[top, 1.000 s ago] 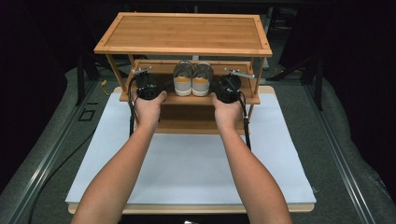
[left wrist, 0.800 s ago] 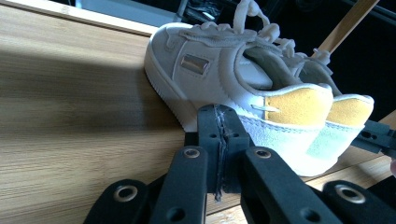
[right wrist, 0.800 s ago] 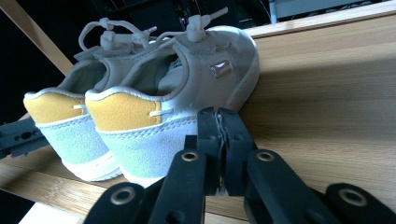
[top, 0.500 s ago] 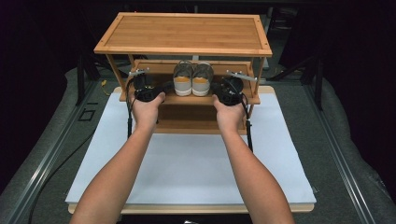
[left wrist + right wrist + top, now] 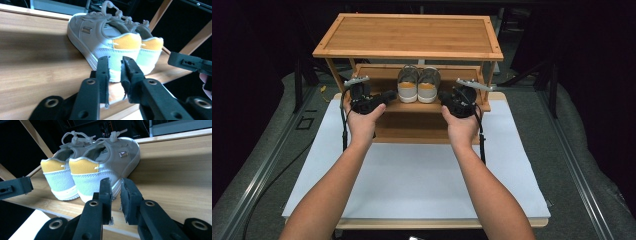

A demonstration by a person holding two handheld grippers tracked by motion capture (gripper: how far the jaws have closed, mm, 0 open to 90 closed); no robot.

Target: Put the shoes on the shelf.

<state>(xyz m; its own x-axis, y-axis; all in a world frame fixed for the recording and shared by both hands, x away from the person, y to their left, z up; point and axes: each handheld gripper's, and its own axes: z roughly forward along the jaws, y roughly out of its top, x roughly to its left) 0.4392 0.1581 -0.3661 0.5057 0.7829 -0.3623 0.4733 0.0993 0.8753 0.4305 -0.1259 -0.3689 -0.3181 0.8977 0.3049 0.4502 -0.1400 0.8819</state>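
Both grippers, left and right, have just been opening, nothing between their slightly parted jaws. They flank the shoes on the rack. The pair looks placed.

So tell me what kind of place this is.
Probably a recording or test setup, not a home: a bamboo two-shelf shoe rack stands on a white board, holding grey sneakers with yellow heels, amid dark surroundings.

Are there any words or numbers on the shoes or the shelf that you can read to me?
None can be read.
Shoes: some dark print on the insole of one shoe, too small and blurred to read.
Small metal tag on the shoe's side: no letters can be made out.
Wooden shelf: no writing on it.
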